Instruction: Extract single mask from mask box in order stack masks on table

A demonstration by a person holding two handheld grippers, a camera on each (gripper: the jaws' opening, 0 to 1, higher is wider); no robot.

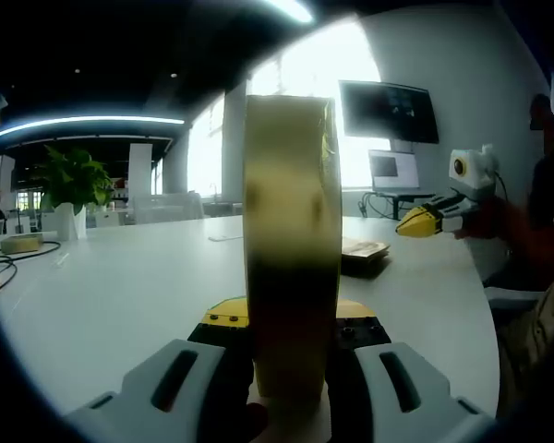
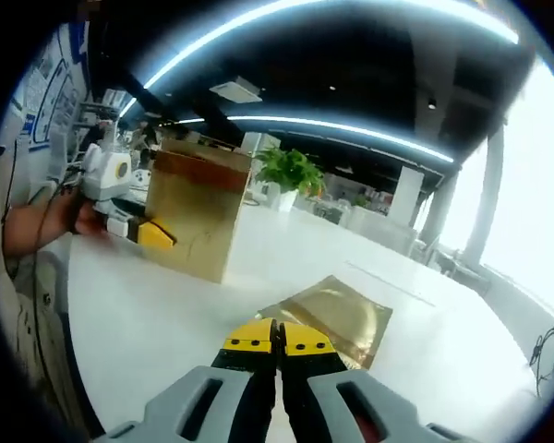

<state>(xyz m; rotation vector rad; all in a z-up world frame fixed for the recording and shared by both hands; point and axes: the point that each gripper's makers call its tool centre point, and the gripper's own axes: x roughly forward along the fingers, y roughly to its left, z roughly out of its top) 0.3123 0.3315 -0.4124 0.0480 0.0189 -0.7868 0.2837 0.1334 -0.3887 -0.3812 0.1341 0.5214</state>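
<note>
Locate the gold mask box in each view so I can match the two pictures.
Left gripper view: the mask box stands upright at centre, edge-on, clamped between the left gripper jaws.
Right gripper view: the same mask box sits upper left on the white table, broad side showing, with the left gripper on its left edge.
Shared landmark: the potted plant on the table.

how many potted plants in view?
1. The potted plant stands at the far side of the white table, also seen in the right gripper view behind the gold mask box. Others may be hidden.
</note>
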